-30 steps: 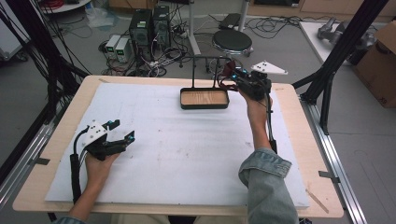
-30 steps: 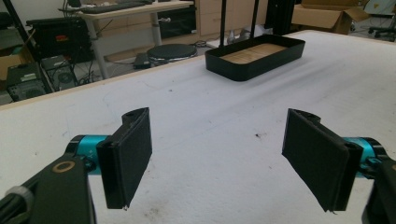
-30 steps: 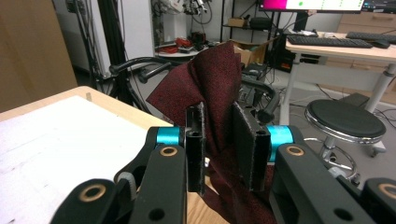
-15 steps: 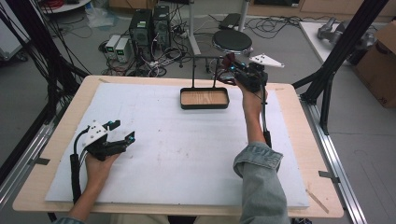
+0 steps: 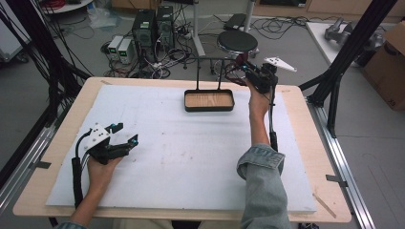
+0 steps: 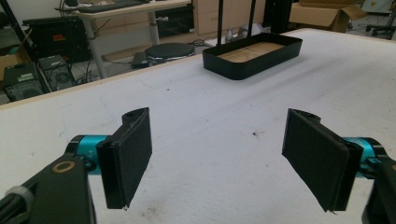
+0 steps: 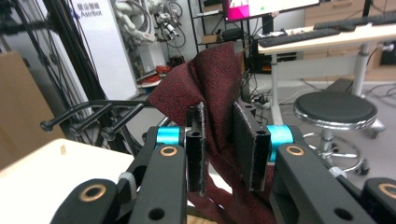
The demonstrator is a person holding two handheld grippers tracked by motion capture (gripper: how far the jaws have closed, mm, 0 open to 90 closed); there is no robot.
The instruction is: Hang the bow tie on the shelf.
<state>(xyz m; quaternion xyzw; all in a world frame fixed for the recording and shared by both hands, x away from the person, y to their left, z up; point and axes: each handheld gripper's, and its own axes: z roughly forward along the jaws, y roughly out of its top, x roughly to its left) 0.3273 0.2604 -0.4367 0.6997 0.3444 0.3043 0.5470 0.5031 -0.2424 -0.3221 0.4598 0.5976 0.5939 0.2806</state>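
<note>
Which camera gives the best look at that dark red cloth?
The right gripper view: the red cloth sits close up, pinched between the right gripper jaws. The high view catches it as a small red patch beside the rack.

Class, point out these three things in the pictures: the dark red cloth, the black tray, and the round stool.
dark red cloth (image 7: 212, 79), right gripper view, upper fold.
black tray (image 6: 243, 65), left gripper view, near wall.
round stool (image 7: 336, 109), right gripper view, seat top.
</note>
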